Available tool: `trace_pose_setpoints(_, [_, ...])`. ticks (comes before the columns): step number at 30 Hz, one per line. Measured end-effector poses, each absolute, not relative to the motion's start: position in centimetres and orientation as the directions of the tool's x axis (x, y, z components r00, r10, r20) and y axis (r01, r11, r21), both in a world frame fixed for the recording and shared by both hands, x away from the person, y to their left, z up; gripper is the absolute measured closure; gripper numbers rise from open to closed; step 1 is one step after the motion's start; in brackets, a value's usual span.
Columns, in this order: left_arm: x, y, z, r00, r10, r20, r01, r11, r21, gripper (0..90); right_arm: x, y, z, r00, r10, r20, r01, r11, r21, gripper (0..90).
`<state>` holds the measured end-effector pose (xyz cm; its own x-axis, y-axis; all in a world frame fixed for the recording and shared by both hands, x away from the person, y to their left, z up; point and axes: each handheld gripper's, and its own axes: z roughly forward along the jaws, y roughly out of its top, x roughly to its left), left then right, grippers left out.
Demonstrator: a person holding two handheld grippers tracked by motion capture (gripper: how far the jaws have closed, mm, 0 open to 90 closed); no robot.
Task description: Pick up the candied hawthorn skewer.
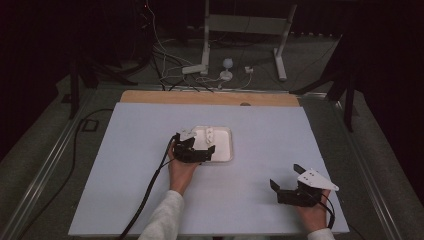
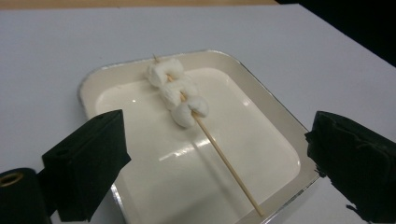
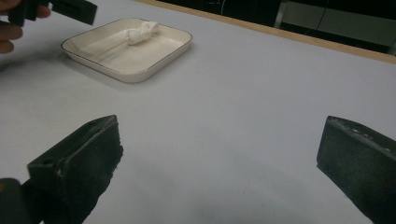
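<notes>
A shallow white tray (image 1: 224,147) lies near the middle of the table. In it rests a wooden skewer (image 2: 224,158) threaded with three white marshmallows (image 2: 180,91) at its far end. My left gripper (image 1: 196,145) hovers over the tray's near left part, open, with its jaws (image 2: 215,140) on either side of the skewer's bare stick and not touching it. My right gripper (image 1: 285,176) rests low at the table's front right, open with nothing between its jaws (image 3: 222,140). From there the tray (image 3: 140,60), the marshmallows (image 3: 142,31) and the left gripper (image 3: 70,9) show farther off.
A pale sheet (image 1: 150,190) covers the table, with a wooden strip (image 1: 210,98) along its far edge. The left gripper's black cable (image 1: 145,200) trails off the front edge. Beyond the table stand a white frame's legs (image 1: 205,50) and loose cables (image 1: 165,65) on the floor.
</notes>
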<state>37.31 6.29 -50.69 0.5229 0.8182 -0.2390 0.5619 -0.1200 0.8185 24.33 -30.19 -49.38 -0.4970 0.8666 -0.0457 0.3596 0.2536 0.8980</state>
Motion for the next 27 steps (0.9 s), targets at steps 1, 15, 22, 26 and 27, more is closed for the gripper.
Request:
trace_pose_setpoints(1, [37.5, 5.9, -50.9, 0.521, 0.82, -0.239, 0.576, -0.13, 0.807, 6.4, 24.3, -30.2, -49.4, -0.497, 0.866, -0.045, 0.36, 0.253, 0.898, 0.0])
trace_pose_setpoints(15, [38.2, 3.9, -52.3, 0.501, 0.838, -0.218, 0.65, -0.198, 0.734, 27.4, 24.3, -30.2, -49.4, -0.495, 0.868, -0.043, 0.362, 0.251, 0.898, 0.0])
trace_pose_setpoints(22, [38.1, 4.0, -52.2, 0.499, 0.854, -0.149, 0.649, -0.255, 0.716, 51.5, 24.4, -30.5, -49.4, -0.487, 0.873, -0.024, 0.37, 0.231, 0.9, 0.0])
trace_pose_setpoints(26, [38.1, 4.2, -52.0, 0.492, 0.86, -0.133, 0.658, -0.267, 0.704, 65.9, 24.4, -30.7, -49.3, -0.48, 0.877, -0.012, 0.372, 0.216, 0.903, 0.0])
trace_pose_setpoints(27, [38.1, 4.3, -52.0, 0.488, 0.862, -0.136, 0.662, -0.265, 0.701, 65.9, 24.4, -30.7, -49.3, -0.48, 0.877, -0.012, 0.372, 0.216, 0.903, 0.0])
